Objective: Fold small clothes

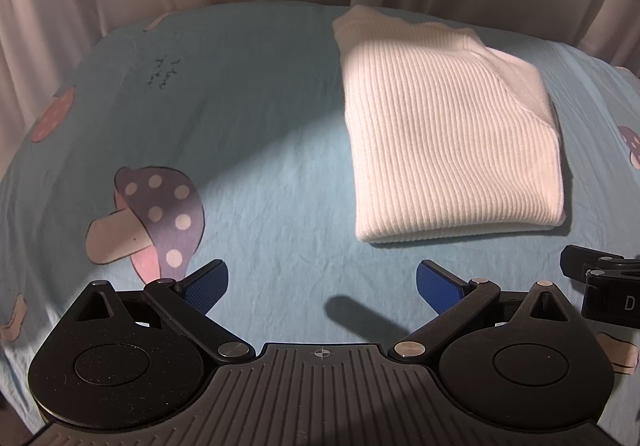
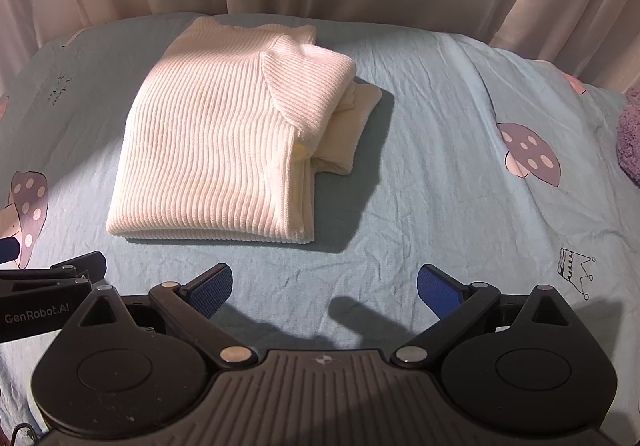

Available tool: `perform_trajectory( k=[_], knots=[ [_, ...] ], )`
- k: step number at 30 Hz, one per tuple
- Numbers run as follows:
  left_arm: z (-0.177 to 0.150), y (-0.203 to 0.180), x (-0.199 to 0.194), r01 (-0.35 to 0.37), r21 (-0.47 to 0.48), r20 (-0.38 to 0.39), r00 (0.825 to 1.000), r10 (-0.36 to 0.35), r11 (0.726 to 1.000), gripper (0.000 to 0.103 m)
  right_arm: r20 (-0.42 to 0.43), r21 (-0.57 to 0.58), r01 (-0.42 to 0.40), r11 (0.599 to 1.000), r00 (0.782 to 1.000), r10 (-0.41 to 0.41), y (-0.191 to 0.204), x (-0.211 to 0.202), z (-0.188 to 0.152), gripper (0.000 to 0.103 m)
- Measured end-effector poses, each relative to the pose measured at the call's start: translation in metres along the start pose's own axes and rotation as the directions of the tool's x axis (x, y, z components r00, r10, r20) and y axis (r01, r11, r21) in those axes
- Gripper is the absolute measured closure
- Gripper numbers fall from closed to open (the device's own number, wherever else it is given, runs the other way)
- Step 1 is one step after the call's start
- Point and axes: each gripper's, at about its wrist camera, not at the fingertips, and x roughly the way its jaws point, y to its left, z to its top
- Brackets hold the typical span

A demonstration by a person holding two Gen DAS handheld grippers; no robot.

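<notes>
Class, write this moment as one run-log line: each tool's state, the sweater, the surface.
left tool open, empty | right tool open, empty | sweater folded, untouched | bedsheet under sweater | both tools short of sweater

A white ribbed sweater lies folded into a neat, roughly rectangular bundle on the bed. Its rounded folded edge faces the cameras, and the layers stack flat. On its right side a sleeve is tucked under, and a strip of thinner fabric pokes out from beneath.
</notes>
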Motion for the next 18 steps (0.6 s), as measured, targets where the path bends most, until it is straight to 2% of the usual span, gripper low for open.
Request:
perform_trajectory(
  k=[18],
  knots=[
    [0.0003, -0.0013, -0.0003, 0.008, 0.016, -0.005, 1.000, -0.008, 1.000, 0.000, -0.001, 0.003, 0.005, 1.000, 1.000, -0.005, -0.0008, -0.0022, 0.0020, 0.004]
  ],
)
